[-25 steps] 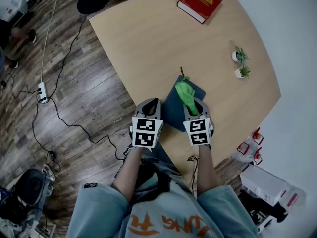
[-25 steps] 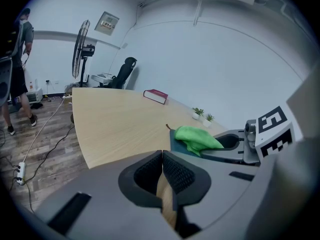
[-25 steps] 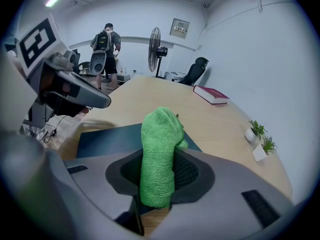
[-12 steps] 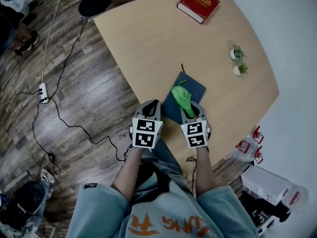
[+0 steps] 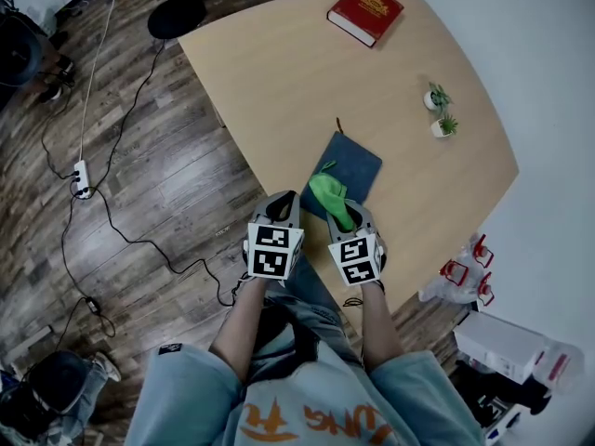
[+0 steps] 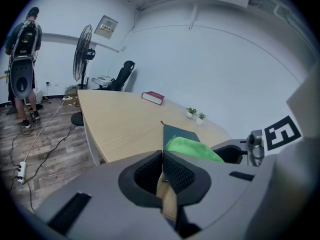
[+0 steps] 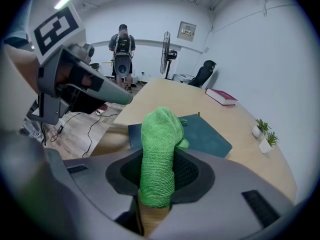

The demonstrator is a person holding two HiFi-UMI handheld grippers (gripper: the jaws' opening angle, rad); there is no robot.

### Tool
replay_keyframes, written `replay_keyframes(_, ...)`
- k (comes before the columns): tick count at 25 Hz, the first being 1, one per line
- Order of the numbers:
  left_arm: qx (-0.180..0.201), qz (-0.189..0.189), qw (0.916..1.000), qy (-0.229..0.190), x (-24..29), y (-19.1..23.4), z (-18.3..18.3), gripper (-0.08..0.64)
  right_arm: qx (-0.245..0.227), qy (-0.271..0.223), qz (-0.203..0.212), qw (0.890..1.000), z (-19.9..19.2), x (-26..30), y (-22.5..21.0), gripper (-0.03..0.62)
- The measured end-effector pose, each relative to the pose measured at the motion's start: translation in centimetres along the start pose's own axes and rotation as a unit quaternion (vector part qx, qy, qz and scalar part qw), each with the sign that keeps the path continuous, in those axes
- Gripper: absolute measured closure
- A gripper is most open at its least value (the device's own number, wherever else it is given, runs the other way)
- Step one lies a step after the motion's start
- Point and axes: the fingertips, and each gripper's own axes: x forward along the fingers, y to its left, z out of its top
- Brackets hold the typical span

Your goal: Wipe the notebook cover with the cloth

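A dark blue notebook (image 5: 349,163) lies on the wooden table (image 5: 279,72) near its front edge, also seen in the right gripper view as the notebook (image 7: 205,136). My right gripper (image 5: 346,216) is shut on a green cloth (image 5: 330,196), which sticks out past its jaws over the notebook's near corner. In the right gripper view the cloth (image 7: 157,154) fills the space between the jaws. My left gripper (image 5: 281,210) is shut with nothing in it, held off the table's edge to the left of the notebook. The left gripper view shows the cloth (image 6: 192,148) beside it.
A red book (image 5: 364,12) lies at the table's far end. Two small potted plants (image 5: 437,110) stand at the right. Cables and a power strip (image 5: 81,178) run over the wood floor. A person (image 7: 121,51), a standing fan (image 7: 166,51) and an office chair (image 7: 202,74) are beyond the table.
My right gripper has drawn the green cloth back toward me and to the left across the notebook cover. The left gripper has stayed about where it was.
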Motion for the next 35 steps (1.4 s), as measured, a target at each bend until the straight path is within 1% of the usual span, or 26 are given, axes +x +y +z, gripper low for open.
replay_keyframes(6,0.003,-0.006,1.0,-0.006,-0.9,-0.6,0.1,0.538,-0.01,0.002,0.012,1.0,-0.6,-1.1,2.2,0.485)
replay_keyframes(10,0.004,-0.009,1.0,-0.003,-0.8,-1.0,-0.1,0.538,-0.008,0.0,0.023,1.0,-0.9,-1.6,3.5,0.485)
replay_keyframes(14,0.013,-0.019,0.9997,0.001,-0.5,-2.4,0.0,0.538,-0.005,-0.004,0.023,1.0,-1.1,-1.9,3.5,0.485)
replay_keyframes(17,0.02,-0.023,0.9995,0.0,-0.3,-3.1,0.4,0.538,0.012,-0.018,0.018,1.0,-0.8,-2.3,3.0,0.483)
replay_keyframes(20,0.026,-0.023,0.9994,-0.001,0.1,-3.5,0.9,0.538,0.036,-0.04,0.011,0.998,0.0,-3.2,1.6,0.483)
replay_keyframes(25,0.03,-0.024,0.9993,0.001,0.9,-3.7,1.3,0.538,0.072,-0.053,-0.016,0.996,0.8,-4.2,-2.4,0.483)
replay_keyframes(30,0.021,-0.023,0.9995,0.0,2.0,-3.6,2.2,0.538,0.103,-0.052,-0.036,0.993,-0.3,-3.9,-6.1,0.482)
replay_keyframes(35,0.018,-0.02,0.9996,0.011,3.9,-3.7,2.5,0.538,0.124,-0.052,-0.05,0.99,-0.8,-3.2,-9.8,0.483)
